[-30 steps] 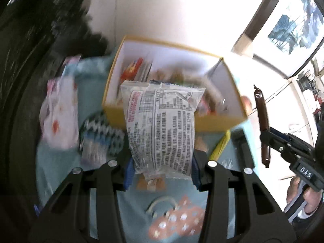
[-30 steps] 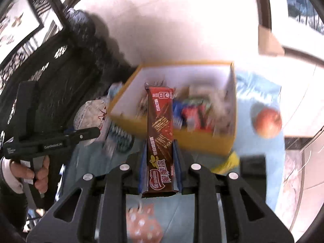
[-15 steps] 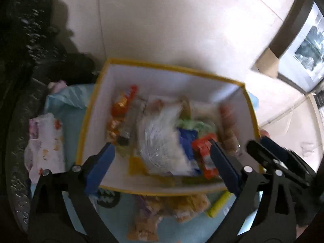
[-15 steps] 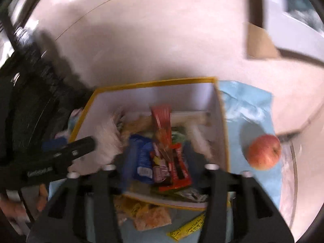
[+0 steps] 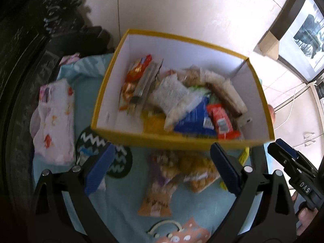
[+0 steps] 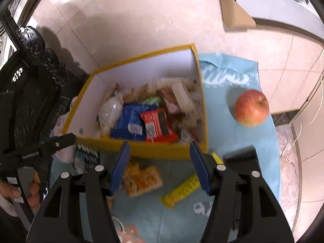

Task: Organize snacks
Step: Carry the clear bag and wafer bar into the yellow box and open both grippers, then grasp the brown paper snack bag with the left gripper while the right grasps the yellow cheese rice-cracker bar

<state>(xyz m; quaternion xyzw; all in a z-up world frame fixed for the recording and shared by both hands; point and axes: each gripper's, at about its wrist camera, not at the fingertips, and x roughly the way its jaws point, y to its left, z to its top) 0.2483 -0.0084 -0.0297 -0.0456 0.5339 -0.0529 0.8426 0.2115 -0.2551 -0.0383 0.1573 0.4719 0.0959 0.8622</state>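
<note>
A yellow box (image 5: pixel 105 85) (image 6: pixel 168 154) with white inner walls stands on a light blue cloth and holds several snack packs. Among them are a white printed bag (image 5: pixel 172 95), a blue pack (image 6: pixel 131 119) and a brown chocolate bar (image 6: pixel 168 101). My left gripper (image 5: pixel 162 162) hangs open just in front of the box's near wall, nothing between its blue pads. My right gripper (image 6: pixel 159 162) is open too, empty, over the same near wall. On the cloth in front of the box lie an orange snack bag (image 5: pixel 162 188) (image 6: pixel 141 178) and a yellow bar (image 6: pixel 182 190).
A red apple (image 6: pixel 251 107) sits on the cloth right of the box. A white patterned pouch (image 5: pixel 54 121) and a zigzag-patterned round item (image 5: pixel 113 162) lie left of it. A black object (image 6: pixel 241 156) lies by the box's right corner. Dark carved furniture (image 5: pixel 20 60) borders the left.
Both grippers opened: the white printed bag left the left jaws and the chocolate bar left the right jaws, and both lie in the box. Both grippers have since dropped back toward its near wall.
</note>
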